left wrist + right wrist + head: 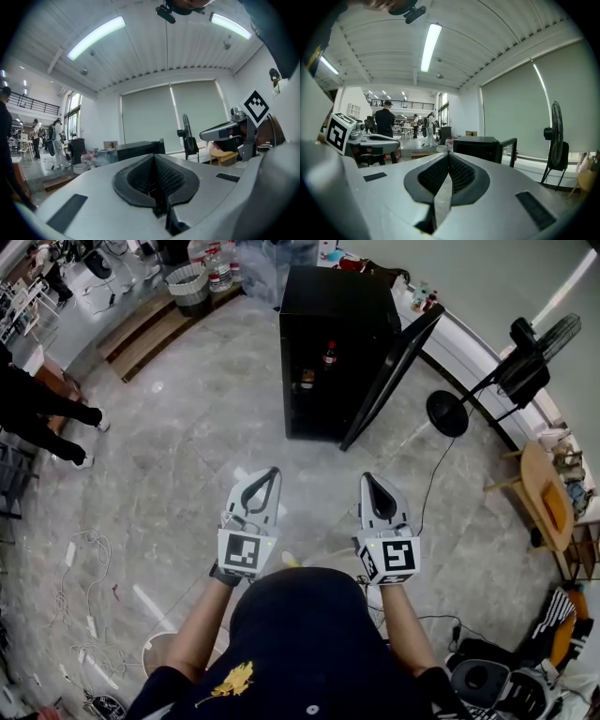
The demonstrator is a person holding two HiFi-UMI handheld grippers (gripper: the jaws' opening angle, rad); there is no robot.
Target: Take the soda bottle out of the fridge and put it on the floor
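**Step in hand: approach.** The pick has not begun.

**Position of the task item**
- The soda bottle point(329, 354) stands upright on an upper shelf inside the fridge point(337, 296), at the far centre of the scene and well apart from both grippers.
- The door point(398, 362) is swung open to the right, so the shelves are exposed.
- 1 small item point(307, 381) sits on the shelf below, to the left of the bottle. It is too small to identify.

**State of the grippers**
- The left gripper point(267, 474) and the right gripper point(373, 482) are held side by side near the person's body, above the floor point(187, 456), both aimed at the fridge.
- Left gripper: the fingers point(171, 177) are closed pad to pad, with nothing between them.
- Right gripper: the fingers point(461, 173) are likewise closed and empty.

**Next move (judgement)**
1. Close the gap to the fridge, keeping to the left of the open door.
2. Open the fingers of 1 gripper before it enters the shelf space.
3. Bring it in level with the upper shelf and straddle the bottle body below the cap.
4. Avoid the item on the lower shelf.
5. The bare floor near the fridge front looks suitable for set-down. The fan point(525, 362) and its base stand to the right and should be kept clear.
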